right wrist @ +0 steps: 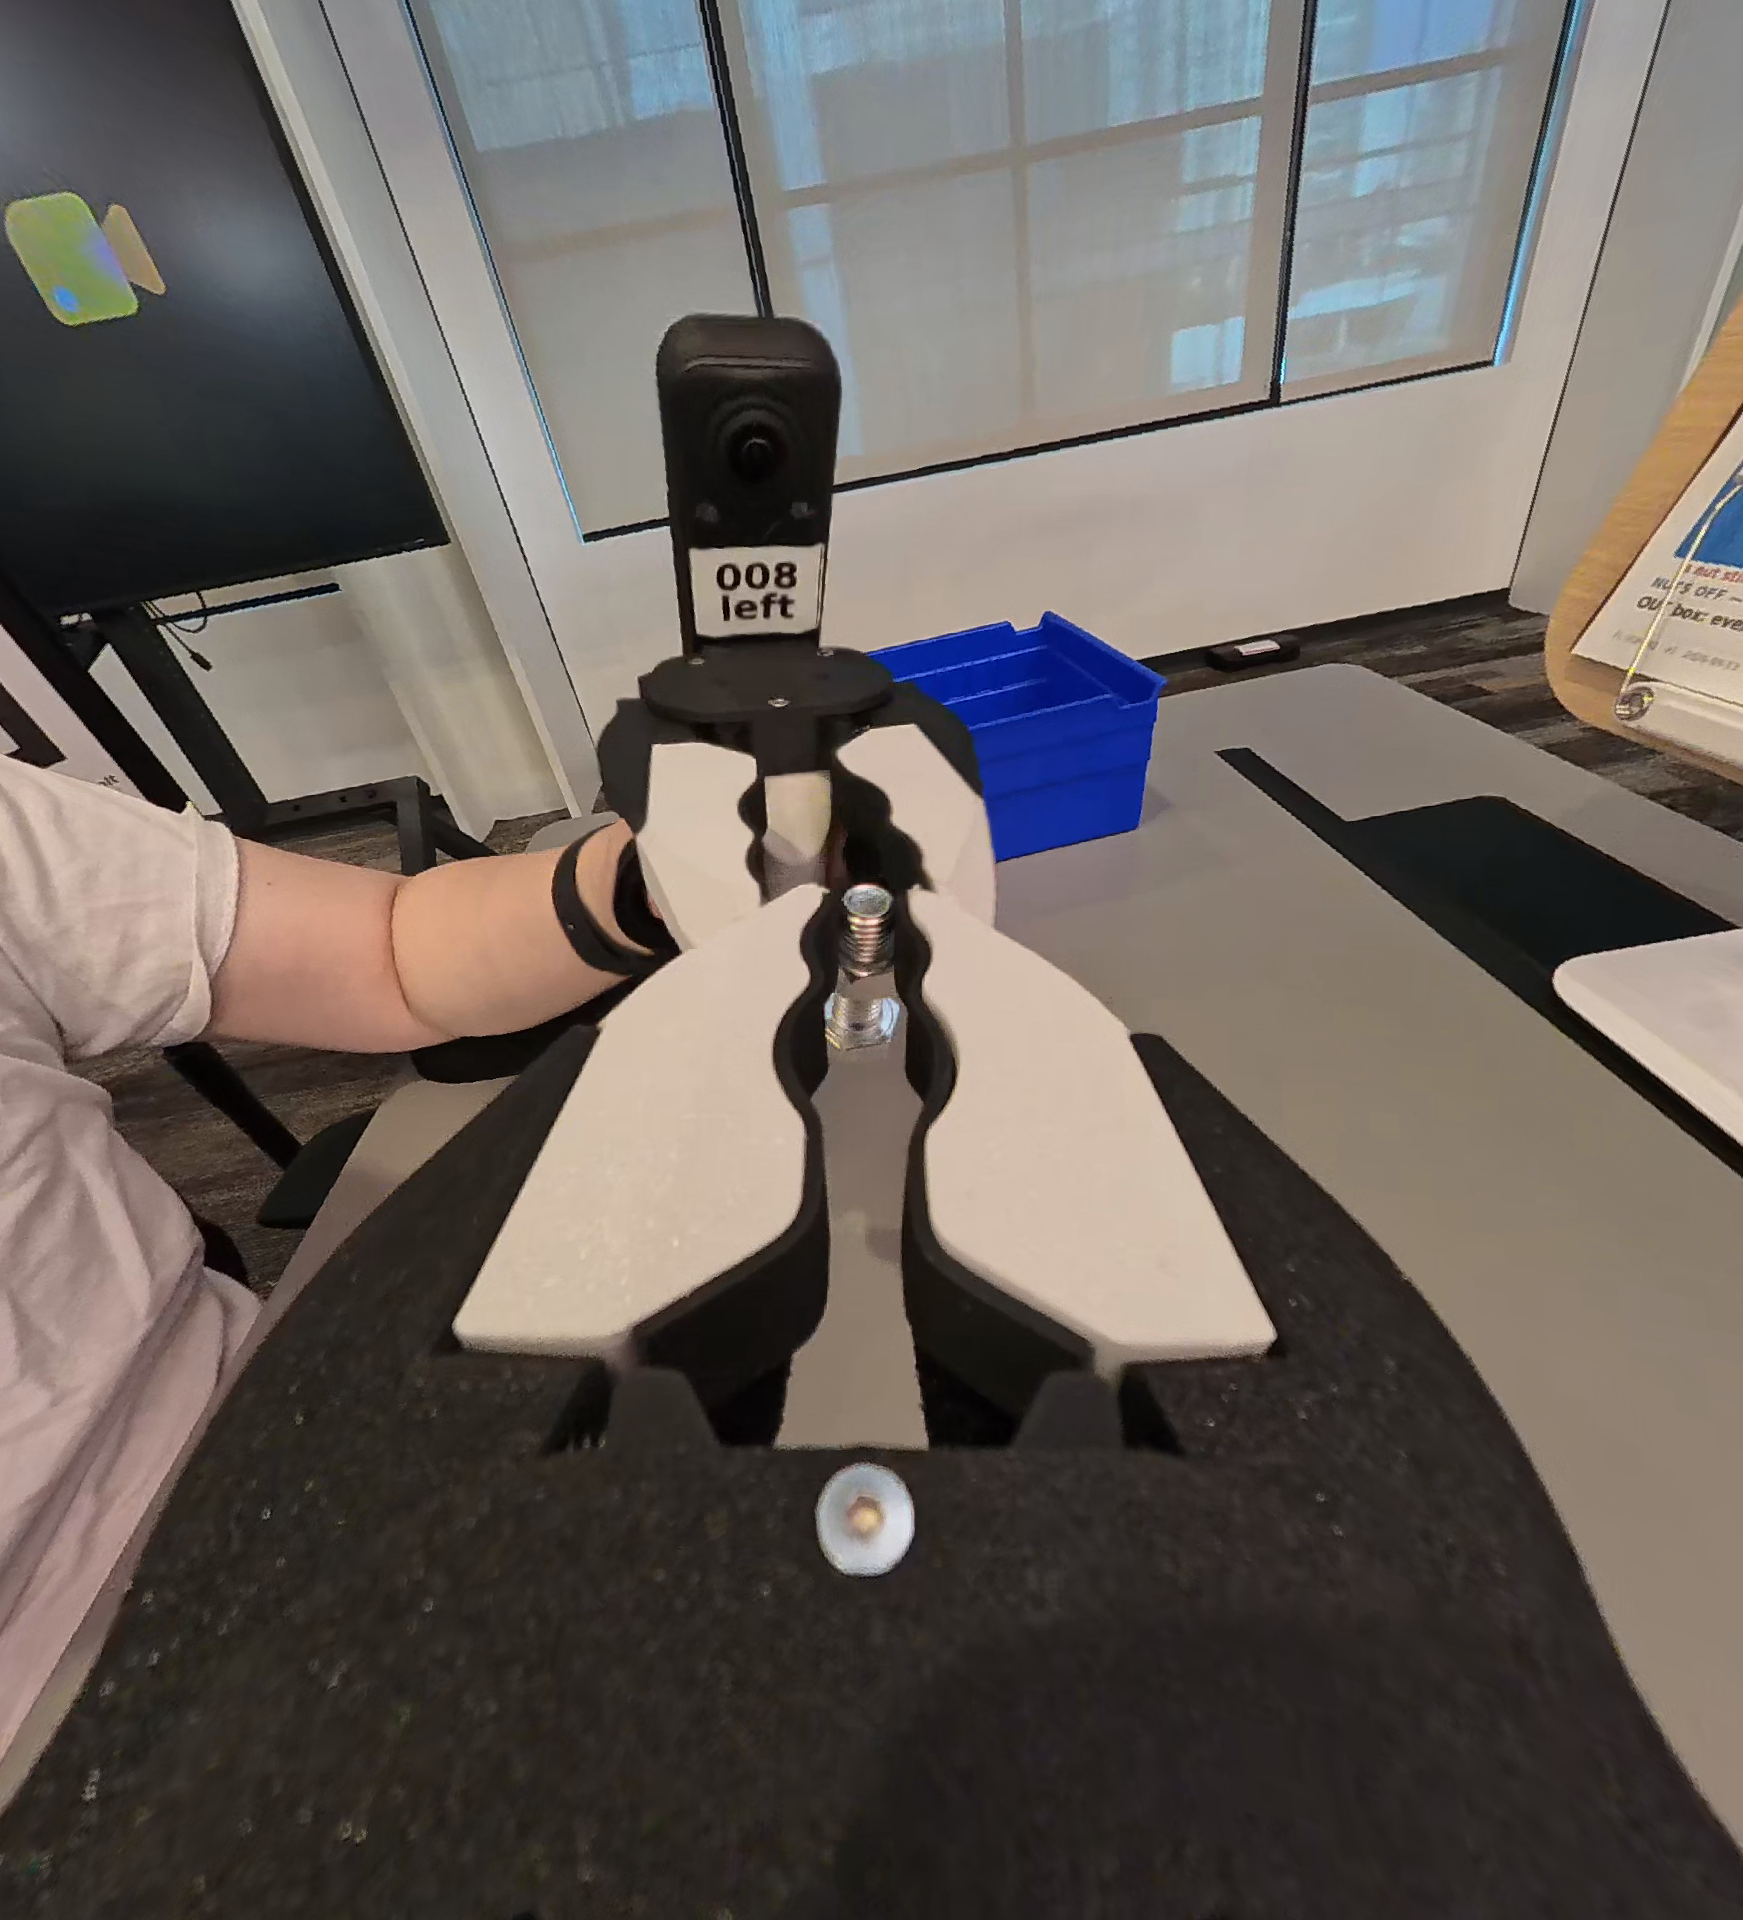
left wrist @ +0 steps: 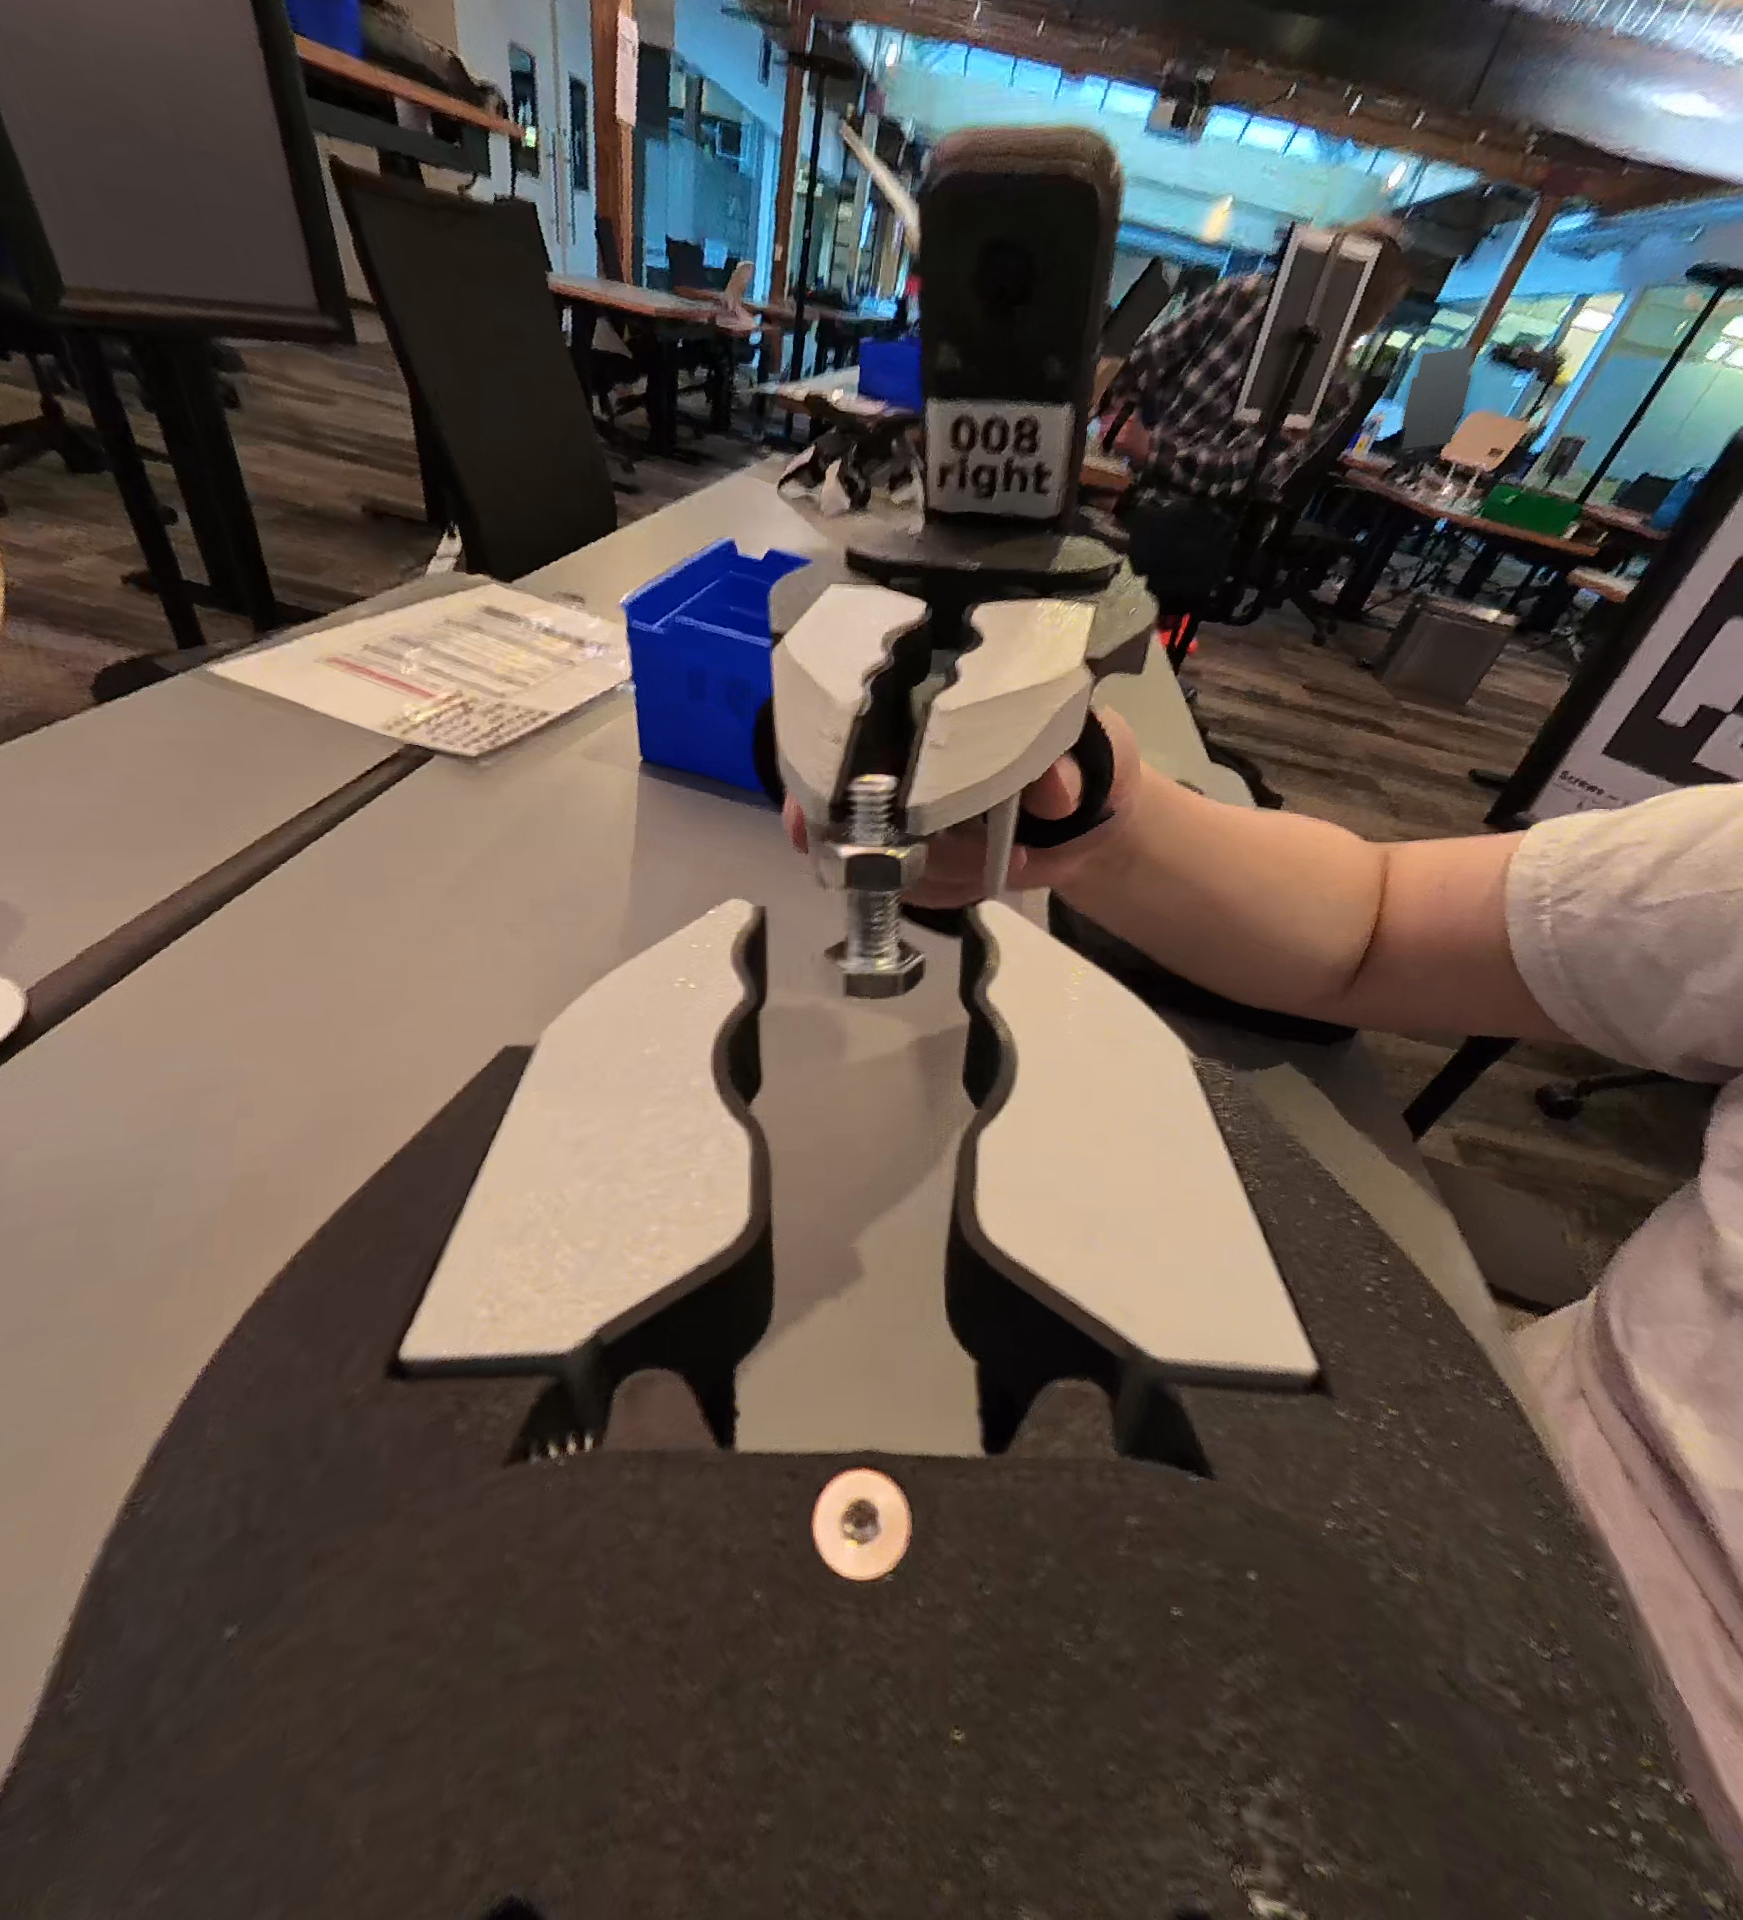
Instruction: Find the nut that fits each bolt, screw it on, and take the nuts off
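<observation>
A silver bolt [left wrist: 869,935] stands head down at the grey table [left wrist: 327,987], with a hex nut [left wrist: 868,860] partway up its thread. My right gripper [left wrist: 872,821] reaches in from the far side and is shut on the nut. In the right wrist view the right gripper [right wrist: 865,920] closes around the bolt [right wrist: 863,1013] and nut [right wrist: 862,968]. My left gripper [left wrist: 862,920] is open, with a fingertip on each side of the bolt head, not touching it. Its white fingers [right wrist: 685,842] show behind the bolt in the right wrist view.
A blue bin [left wrist: 701,675] stands on the table just beyond the bolt and also shows in the right wrist view [right wrist: 1043,738]. A clear bag with printed sheets [left wrist: 451,665] lies at the far left. A white tray [right wrist: 1708,1008] sits to the right. The table edge is near the person's arm [left wrist: 1262,914]. My two grippers' fingertips are within a few centimetres of each other.
</observation>
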{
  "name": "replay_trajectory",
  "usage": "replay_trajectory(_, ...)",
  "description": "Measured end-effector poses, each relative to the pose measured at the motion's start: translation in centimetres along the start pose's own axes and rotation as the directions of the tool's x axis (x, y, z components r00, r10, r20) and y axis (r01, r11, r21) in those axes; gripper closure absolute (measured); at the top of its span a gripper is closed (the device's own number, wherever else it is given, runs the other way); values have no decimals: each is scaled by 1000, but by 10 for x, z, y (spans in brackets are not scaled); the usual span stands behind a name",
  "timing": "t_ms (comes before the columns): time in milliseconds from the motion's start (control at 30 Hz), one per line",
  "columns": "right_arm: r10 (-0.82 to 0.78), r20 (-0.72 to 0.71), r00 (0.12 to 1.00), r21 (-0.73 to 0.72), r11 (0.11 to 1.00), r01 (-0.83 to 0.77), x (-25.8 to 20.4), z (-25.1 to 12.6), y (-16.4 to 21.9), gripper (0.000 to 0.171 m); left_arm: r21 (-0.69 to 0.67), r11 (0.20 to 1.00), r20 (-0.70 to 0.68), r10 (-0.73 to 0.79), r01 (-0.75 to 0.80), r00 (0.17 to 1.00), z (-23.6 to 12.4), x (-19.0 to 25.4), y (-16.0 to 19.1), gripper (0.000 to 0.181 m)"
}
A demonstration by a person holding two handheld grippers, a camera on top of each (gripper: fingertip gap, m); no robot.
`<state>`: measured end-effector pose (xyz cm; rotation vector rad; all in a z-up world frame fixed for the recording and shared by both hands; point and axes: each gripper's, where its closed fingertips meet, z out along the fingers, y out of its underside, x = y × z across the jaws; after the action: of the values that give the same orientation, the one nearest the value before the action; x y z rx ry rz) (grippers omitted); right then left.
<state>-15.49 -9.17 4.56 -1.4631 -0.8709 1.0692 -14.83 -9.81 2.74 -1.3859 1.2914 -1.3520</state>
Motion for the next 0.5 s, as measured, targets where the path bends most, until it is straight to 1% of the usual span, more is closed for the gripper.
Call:
replay_trajectory(67, -1, -3, 1000, -19, 1000, 1, 0, 0, 1, 162, -25, 999, 27, 22, -22, 999, -2, -5, 3, 142)
replay_trajectory(167, -36, -14, 999, -54, 998, 35, -2, 3, 5, 162, -28, 1000, 30, 6, -5, 1000, 1, -5, 6, 144)
replay_trajectory(333, -61, -17, 998, -77, 995, 59, -4, 6, 8, 162, -45, 999, -25, -9, 8, 1000, 8, 3, 14, 163)
replay_trajectory(500, -59, -2, 998, -75, 995, 58, -5, 5, 8, 162, -35, 999, -46, -24, 23, 999, 8, 5, 13, 165)
